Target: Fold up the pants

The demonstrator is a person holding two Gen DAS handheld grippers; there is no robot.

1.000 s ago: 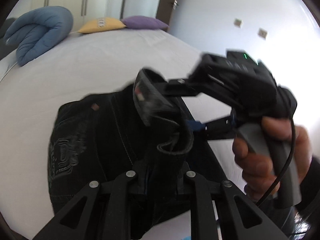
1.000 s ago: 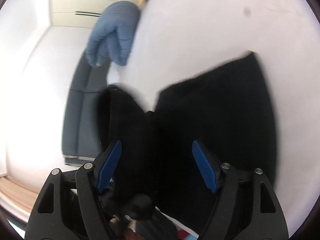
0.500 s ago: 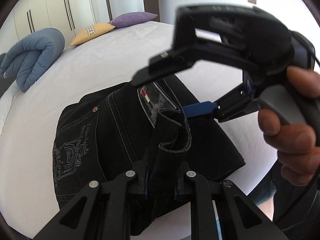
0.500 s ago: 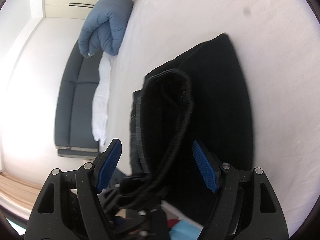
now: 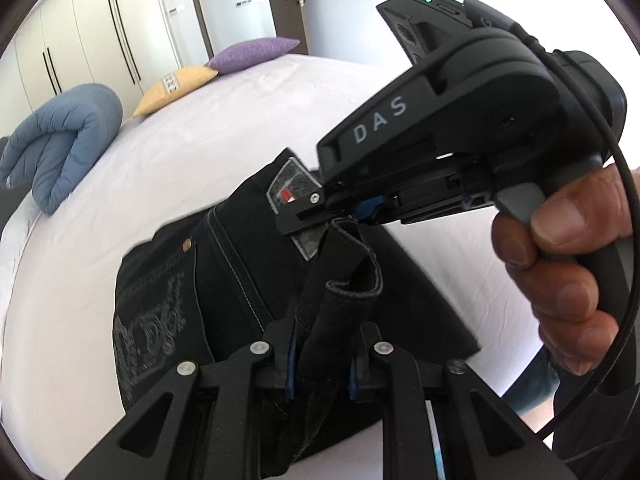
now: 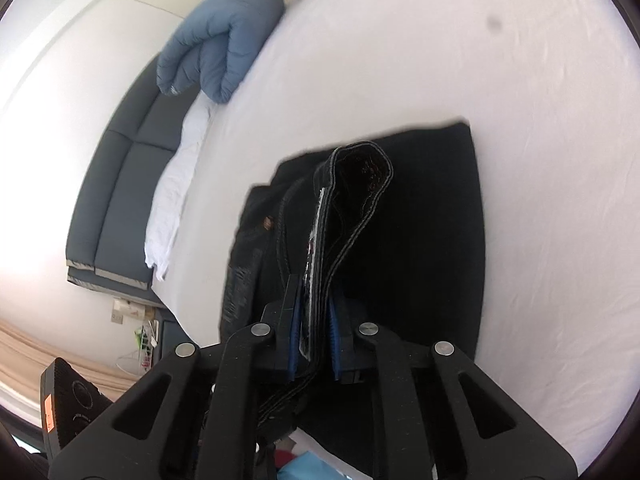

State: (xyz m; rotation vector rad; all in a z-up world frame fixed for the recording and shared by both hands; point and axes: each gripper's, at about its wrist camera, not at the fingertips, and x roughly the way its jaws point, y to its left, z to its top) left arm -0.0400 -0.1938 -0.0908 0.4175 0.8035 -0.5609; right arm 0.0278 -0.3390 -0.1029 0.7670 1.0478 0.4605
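Black jeans [image 5: 224, 280] lie folded on the white bed [image 5: 180, 152], with an embroidered pocket at the left and a grey waist label. My left gripper [image 5: 320, 364] is shut on a raised fold of the waistband. My right gripper [image 6: 314, 340] is shut on the same waistband edge by the label; in the left wrist view it [image 5: 352, 212] reaches in from the right, held by a hand, with its tips clamped on the fabric just above my left gripper. In the right wrist view the jeans [image 6: 432, 240] spread out black beyond the pinched band.
A rolled blue duvet [image 5: 60, 144], a yellow pillow [image 5: 176, 88] and a purple pillow [image 5: 252, 54] lie at the far end of the bed. A dark grey sofa [image 6: 116, 184] stands beside the bed. White wardrobes [image 5: 100, 40] and a door line the far wall.
My right gripper was open; it has moved onto the raised waistband and shut on it. My left gripper has kept its hold.
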